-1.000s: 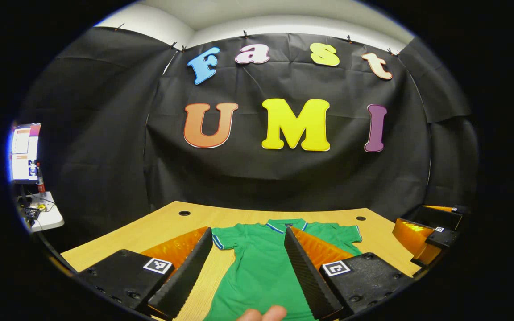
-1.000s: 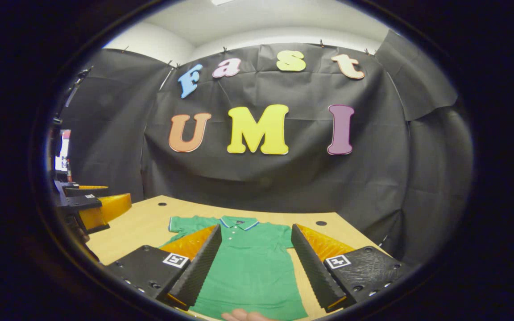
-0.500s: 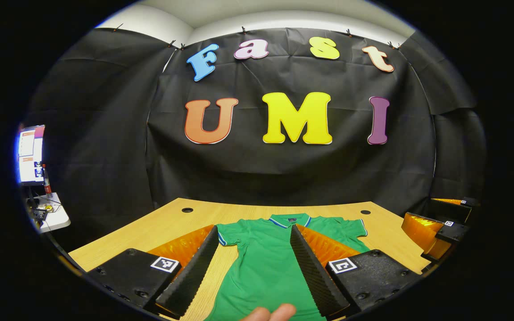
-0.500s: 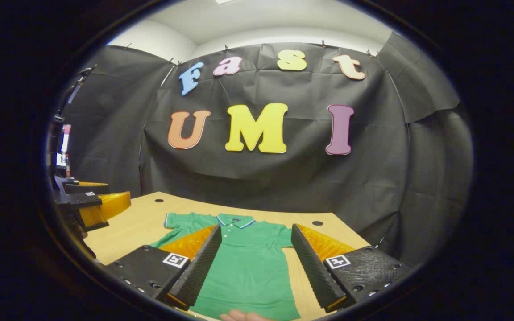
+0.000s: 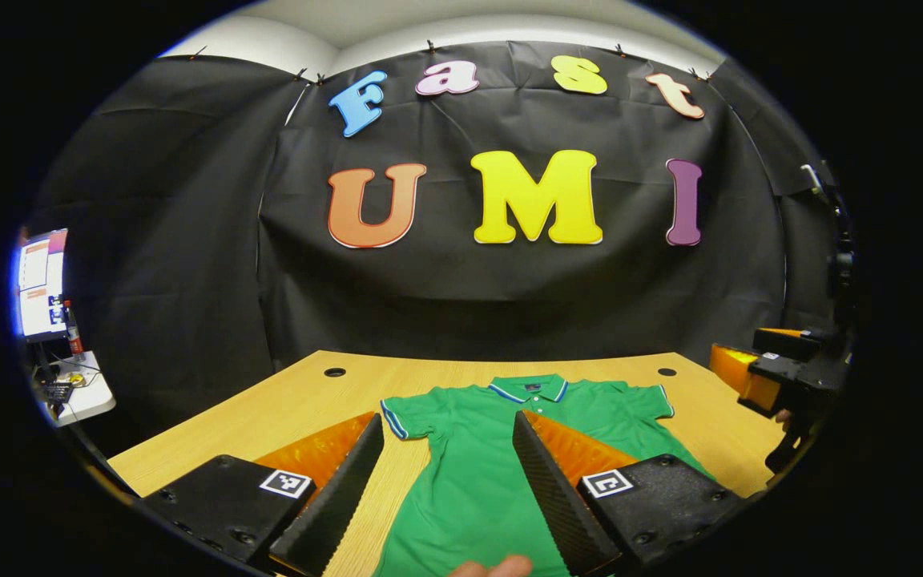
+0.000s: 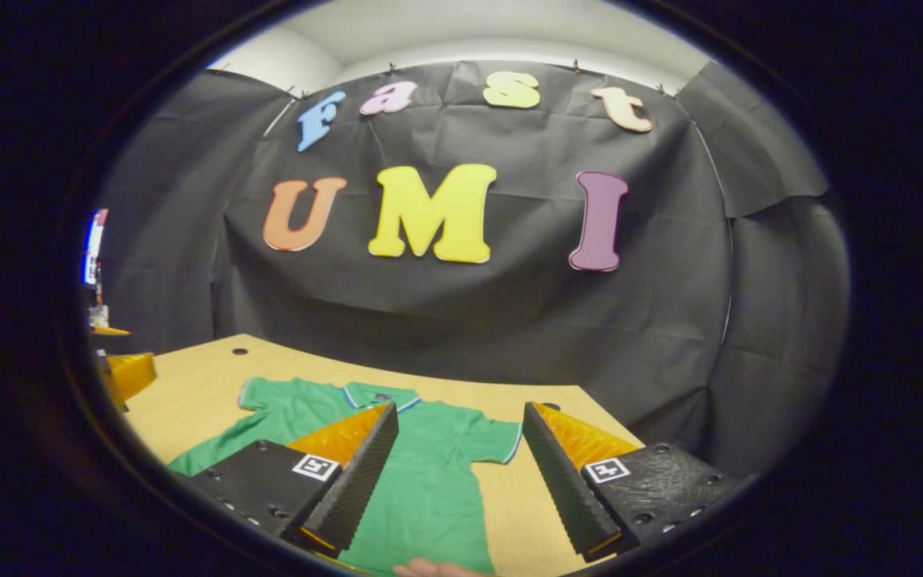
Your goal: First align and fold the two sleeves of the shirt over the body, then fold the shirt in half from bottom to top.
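Green shirt (image 5: 477,473) lies flat, face up on the wooden surface (image 5: 269,417), collar toward the far wall, both sleeves spread, nothing folded yet. Since a second ago the right claw (image 6: 457,473) swung rightward: the shirt's right sleeve (image 6: 493,439) now sits between its wide-open fingers. Left claw (image 5: 445,481) also wide open, near the left sleeve (image 5: 413,417). Likely lining up for the sleeve grabs. Hem cut off at the bottom edge; height above the cloth is unclear.
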Demonstrator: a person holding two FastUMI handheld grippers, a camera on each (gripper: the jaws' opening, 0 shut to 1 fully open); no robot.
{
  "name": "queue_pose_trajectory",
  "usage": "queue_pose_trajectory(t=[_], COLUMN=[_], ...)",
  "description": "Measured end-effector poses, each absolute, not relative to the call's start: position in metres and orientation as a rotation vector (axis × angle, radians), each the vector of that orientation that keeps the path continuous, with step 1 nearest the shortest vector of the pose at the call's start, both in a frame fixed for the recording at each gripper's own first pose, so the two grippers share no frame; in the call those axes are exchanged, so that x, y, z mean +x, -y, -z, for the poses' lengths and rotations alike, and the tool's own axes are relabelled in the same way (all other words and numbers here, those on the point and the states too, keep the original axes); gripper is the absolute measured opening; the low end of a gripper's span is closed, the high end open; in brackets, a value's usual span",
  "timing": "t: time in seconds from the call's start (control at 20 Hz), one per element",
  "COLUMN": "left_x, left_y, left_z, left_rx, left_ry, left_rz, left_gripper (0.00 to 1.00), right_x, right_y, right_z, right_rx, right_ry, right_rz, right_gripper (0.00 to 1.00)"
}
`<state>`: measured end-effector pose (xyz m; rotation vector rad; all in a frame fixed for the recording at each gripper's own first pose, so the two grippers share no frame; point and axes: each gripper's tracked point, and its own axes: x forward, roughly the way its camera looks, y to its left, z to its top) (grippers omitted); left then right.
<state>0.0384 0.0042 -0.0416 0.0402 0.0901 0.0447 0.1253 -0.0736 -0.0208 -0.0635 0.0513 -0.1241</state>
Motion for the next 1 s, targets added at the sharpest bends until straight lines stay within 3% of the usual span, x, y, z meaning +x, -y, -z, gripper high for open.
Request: queue_pose_trajectory(t=[0.2,0.4,1.0], left_x=[0.049,0.054,0.059], left_y=[-0.004,-0.005,0.003], left_z=[0.054,0.059,0.067], left_rx=[-0.005,-0.003,0.052], left_ry=[-0.118,-0.126,-0.132], left_rz=[-0.055,-0.061,-0.054], left_gripper=[1.00,1.00,1.00], right_x=[0.216,0.280,0.341], right_y=[0.128,0.152,0.191], right_z=[0.059,0.122,0.187], right_rx=[-0.059,-0.008,0.122], right_ry=[-0.140,-0.324,-0.552], right_rz=[0.242,0.262,0.306], right_gripper=[0.95,0.96,0.93])
